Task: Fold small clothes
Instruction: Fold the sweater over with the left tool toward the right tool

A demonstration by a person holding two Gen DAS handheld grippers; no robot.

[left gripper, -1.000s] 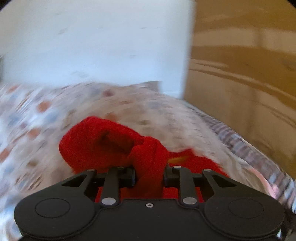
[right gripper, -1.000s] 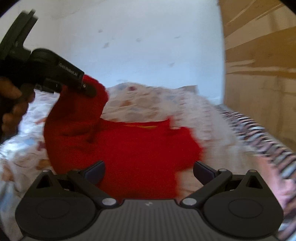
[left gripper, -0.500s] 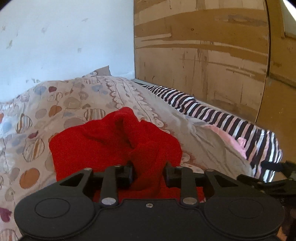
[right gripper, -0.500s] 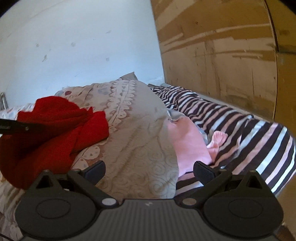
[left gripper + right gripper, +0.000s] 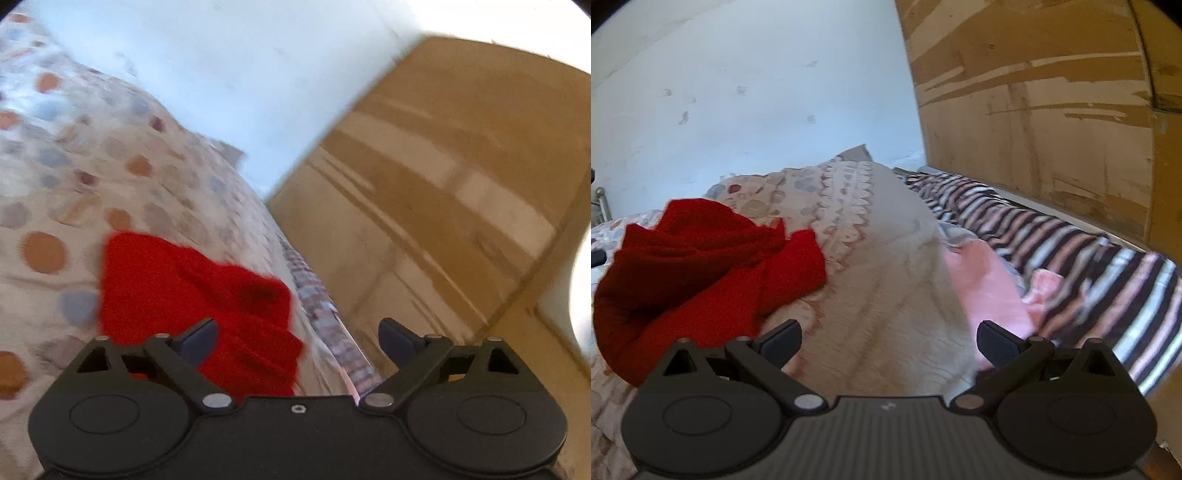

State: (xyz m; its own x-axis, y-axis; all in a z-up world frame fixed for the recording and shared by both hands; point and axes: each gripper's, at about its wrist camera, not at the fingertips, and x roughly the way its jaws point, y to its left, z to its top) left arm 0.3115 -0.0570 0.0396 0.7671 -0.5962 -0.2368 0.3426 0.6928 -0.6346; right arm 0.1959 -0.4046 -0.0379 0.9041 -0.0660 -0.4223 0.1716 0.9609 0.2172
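Note:
A red knit garment (image 5: 192,291) lies crumpled on the patterned bedspread (image 5: 74,177), just ahead and left of my left gripper (image 5: 297,341), which is open and empty; the left wrist view is blurred and tilted. In the right wrist view the red garment (image 5: 701,266) lies bunched at the left on the bedspread (image 5: 879,295). My right gripper (image 5: 888,343) is open and empty, to the right of the garment. A pink garment (image 5: 990,284) lies ahead of its right finger.
A striped blanket (image 5: 1071,251) runs along the bed's right side under the pink garment. A worn wooden panel (image 5: 1052,110) stands at the right, also in the left wrist view (image 5: 443,221). A white wall (image 5: 757,92) is behind the bed.
My left gripper has opened and let go of the red garment, which now lies on the bed; its view has swung and tilted. My right gripper stays open and has hardly moved.

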